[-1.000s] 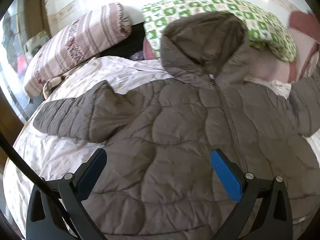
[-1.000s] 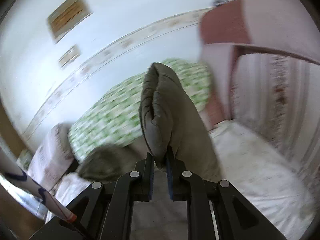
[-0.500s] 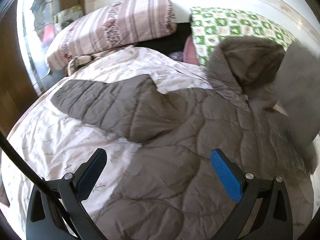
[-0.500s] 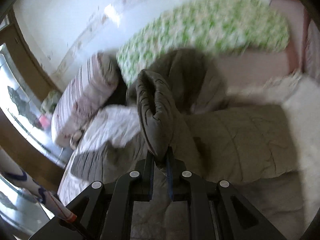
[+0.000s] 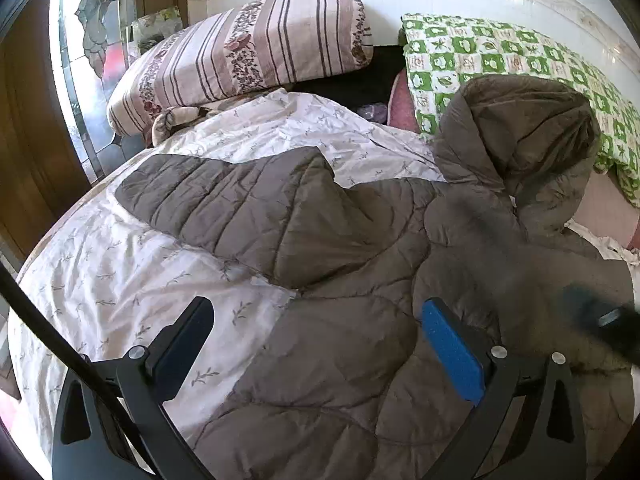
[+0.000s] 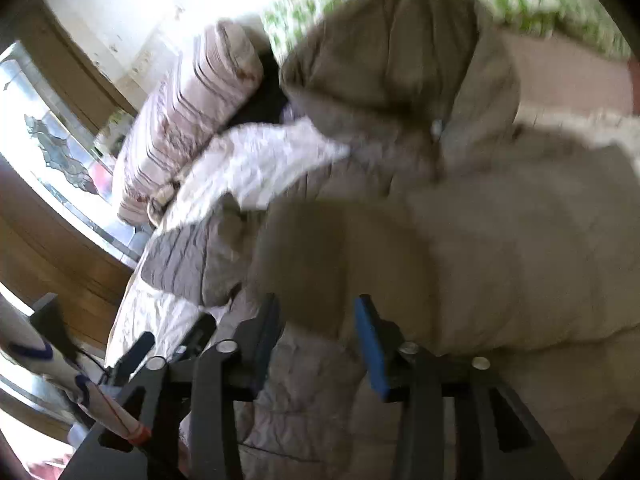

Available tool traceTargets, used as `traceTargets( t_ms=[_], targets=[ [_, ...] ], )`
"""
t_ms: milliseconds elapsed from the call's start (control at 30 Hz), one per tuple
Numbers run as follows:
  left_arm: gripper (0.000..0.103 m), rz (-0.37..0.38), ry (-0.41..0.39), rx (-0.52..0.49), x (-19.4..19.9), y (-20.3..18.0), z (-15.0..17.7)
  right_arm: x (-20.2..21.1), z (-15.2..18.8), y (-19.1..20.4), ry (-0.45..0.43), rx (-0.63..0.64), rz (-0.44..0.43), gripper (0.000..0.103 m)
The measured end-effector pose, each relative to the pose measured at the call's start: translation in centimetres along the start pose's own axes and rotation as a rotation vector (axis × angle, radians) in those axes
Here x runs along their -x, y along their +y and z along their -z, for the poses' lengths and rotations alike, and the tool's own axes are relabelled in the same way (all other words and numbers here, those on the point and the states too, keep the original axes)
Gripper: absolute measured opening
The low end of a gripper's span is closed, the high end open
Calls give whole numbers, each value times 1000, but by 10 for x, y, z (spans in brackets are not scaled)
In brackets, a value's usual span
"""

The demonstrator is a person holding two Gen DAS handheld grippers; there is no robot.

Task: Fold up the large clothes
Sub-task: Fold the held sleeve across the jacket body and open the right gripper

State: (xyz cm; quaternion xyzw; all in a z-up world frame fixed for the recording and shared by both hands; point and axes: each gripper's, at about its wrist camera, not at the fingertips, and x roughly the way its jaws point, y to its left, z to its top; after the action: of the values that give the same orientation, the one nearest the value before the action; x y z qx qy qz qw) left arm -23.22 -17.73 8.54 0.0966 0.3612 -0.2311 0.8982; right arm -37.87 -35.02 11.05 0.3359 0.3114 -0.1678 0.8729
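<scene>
A grey-brown quilted hooded jacket [image 5: 360, 320] lies front up on the bed. Its left sleeve [image 5: 224, 200] stretches out to the left and its hood [image 5: 520, 140] rests against the pillows. My left gripper [image 5: 320, 340] hangs open above the jacket's lower left side, holding nothing. The other sleeve [image 6: 320, 264] is laid across the chest. My right gripper [image 6: 318, 336] is low over it with its jaws opening. The sleeve end sits between the blue pads [image 6: 370, 344], which no longer press on it. In the left wrist view the right gripper [image 5: 600, 320] is a dark blur.
A white floral sheet [image 5: 120, 280] covers the bed. A striped pillow [image 5: 248, 48] and a green checked pillow [image 5: 500, 60] lie at the head against the wall. Wooden furniture and a glass door [image 5: 80, 60] stand at the left edge.
My right gripper swung down with the sleeve, from high in the air to across the jacket's chest, and its jaws parted. The left gripper shifted sideways, bringing the outstretched left sleeve into fuller view.
</scene>
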Motion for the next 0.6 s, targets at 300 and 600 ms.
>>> traceTargets(
  t_ms=[300, 600],
  targets=[
    [103, 13, 68, -60, -17, -16, 10, 39, -20, -123, -112, -165, 411, 47],
    [103, 58, 197, -124, -37, -29, 21, 13, 7, -183, 21, -314, 442, 47]
  ],
)
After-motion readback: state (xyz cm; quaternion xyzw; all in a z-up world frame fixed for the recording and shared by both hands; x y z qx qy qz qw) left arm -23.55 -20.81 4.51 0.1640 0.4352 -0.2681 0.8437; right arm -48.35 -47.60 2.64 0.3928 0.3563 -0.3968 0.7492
